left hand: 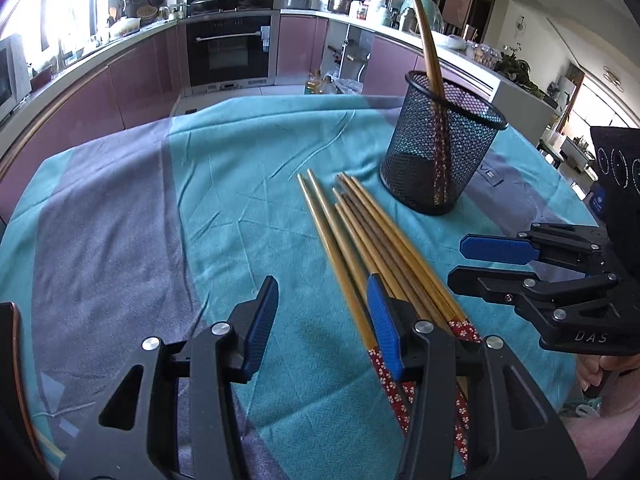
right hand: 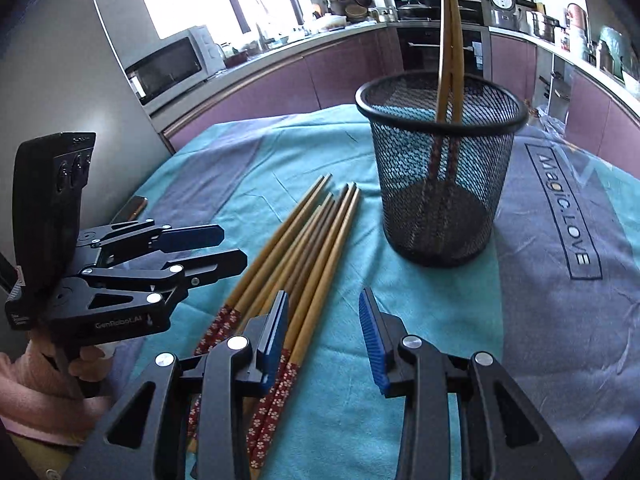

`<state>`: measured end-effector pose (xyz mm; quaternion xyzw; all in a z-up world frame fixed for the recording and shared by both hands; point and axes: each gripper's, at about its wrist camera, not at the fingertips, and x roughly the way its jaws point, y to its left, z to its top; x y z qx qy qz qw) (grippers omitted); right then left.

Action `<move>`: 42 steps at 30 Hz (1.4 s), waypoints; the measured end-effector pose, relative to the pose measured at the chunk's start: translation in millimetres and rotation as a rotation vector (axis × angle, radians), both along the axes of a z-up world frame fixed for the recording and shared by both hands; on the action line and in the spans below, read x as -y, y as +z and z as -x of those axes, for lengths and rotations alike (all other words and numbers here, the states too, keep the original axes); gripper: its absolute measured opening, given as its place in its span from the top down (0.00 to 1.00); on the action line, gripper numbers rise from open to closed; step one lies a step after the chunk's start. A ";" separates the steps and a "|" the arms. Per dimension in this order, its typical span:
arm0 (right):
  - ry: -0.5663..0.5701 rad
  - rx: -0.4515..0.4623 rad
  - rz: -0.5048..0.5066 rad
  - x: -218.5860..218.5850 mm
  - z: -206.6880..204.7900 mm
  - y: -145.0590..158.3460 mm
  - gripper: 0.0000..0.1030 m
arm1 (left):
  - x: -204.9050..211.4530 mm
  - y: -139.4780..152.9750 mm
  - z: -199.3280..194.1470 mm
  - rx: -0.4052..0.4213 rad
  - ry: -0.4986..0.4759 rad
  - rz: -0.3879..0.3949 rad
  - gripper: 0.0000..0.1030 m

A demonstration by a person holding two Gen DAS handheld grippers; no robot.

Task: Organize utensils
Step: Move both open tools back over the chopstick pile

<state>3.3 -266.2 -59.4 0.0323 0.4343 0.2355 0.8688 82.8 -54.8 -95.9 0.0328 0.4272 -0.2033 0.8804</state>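
Nearest, the left gripper [left hand: 322, 304] hangs with its blue-padded fingers spread and nothing pinched; one chopstick of the loose bundle of chopsticks [left hand: 360, 240] runs between them, the rest pass under its right finger. Just beside it, the right gripper [right hand: 324, 320] also has its fingers apart and empty, its left finger over the bundle's red flower-patterned ends. Those chopsticks lie flat on the teal and grey tablecloth [left hand: 160, 200], tips pointing away. Beyond them, apart from the bundle, a black mesh holder [right hand: 440, 184] stands upright with two chopsticks [right hand: 450, 48] leaning inside. Farther back runs a purple-fronted kitchen counter [left hand: 132, 64].
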 end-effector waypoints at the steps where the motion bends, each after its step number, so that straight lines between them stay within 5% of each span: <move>1: -0.003 -0.003 0.002 0.1 -0.2 -1.4 0.66 | 1.2 -0.7 -0.8 -0.003 -0.002 -0.001 0.56; 34: -0.029 0.018 0.137 -23.2 -13.5 -14.3 0.67 | 14.5 -9.9 -17.2 -0.036 -0.006 -0.050 0.68; 42: -0.052 0.033 0.160 -30.6 -23.3 -16.9 0.77 | 23.6 -11.9 -30.6 -0.041 0.000 -0.078 0.73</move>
